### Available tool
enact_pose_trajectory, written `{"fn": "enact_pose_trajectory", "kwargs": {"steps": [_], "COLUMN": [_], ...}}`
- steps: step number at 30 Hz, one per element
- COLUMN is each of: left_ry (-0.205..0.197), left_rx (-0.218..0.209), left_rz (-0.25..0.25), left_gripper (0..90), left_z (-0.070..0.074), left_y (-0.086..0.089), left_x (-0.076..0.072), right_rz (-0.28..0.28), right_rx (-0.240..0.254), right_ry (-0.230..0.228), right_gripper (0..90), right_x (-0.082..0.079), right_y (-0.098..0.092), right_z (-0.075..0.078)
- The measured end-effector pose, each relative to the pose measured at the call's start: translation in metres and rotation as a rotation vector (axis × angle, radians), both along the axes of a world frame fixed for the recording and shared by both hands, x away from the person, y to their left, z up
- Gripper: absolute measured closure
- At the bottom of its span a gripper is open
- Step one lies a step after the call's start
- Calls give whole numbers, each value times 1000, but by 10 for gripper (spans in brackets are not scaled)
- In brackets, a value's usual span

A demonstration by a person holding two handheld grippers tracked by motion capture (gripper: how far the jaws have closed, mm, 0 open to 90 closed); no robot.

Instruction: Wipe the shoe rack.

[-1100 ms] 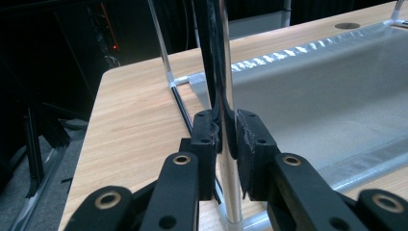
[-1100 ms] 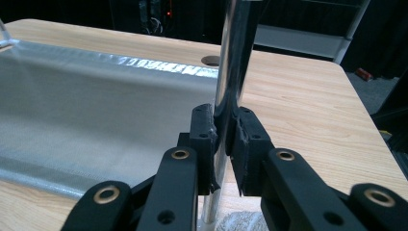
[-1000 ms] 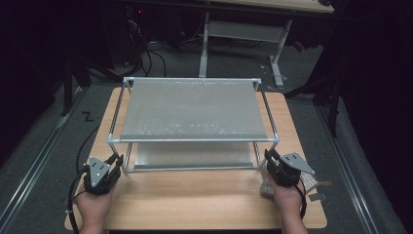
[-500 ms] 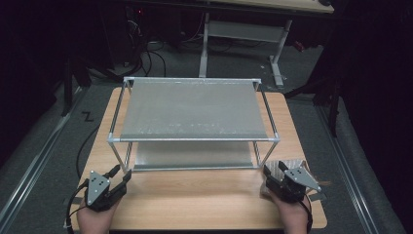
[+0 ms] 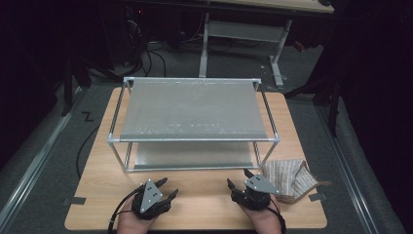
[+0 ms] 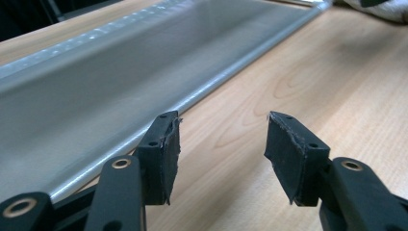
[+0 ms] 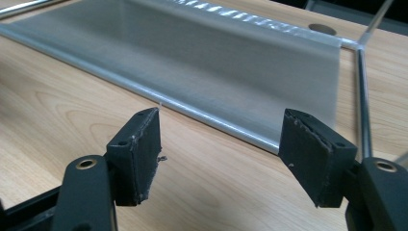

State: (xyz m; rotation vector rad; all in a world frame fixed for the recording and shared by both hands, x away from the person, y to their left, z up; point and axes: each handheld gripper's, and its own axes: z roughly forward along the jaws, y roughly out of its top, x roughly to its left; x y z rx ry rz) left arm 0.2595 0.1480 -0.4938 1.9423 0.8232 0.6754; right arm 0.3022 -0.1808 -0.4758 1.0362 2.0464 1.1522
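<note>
With both jaws just spread wide & empty, bring right gripper (image 5: 243, 185) rightward to folded cloth (image 5: 290, 177); left gripper (image 5: 165, 191) holds nothing.

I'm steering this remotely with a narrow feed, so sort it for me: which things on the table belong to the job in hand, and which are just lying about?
In the job:
- two-tier metal rack, nearest both tools
- left tool, jaws just opened, nothing between them
- right tool, jaws just opened, nothing between them

Lying about:
- folded cloth, on the table right of the right tool, untouched
- desk frame on the floor behind
</note>
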Motion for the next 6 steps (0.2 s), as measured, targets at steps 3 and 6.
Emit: {"fn": "enact_pose_trajectory", "kwargs": {"steps": [3, 6], "left_ry": [2, 5], "left_rx": [5, -6], "left_rz": [-7, -2], "left_gripper": [462, 459], "left_z": [0, 1], "left_y": [0, 2], "left_x": [0, 1], "right_rz": [-3, -13], "right_rx": [-1, 0], "right_ry": [4, 14], "right_gripper": [313, 315], "right_x": [0, 0], "right_y": [0, -4], "right_z": [-1, -2]}}
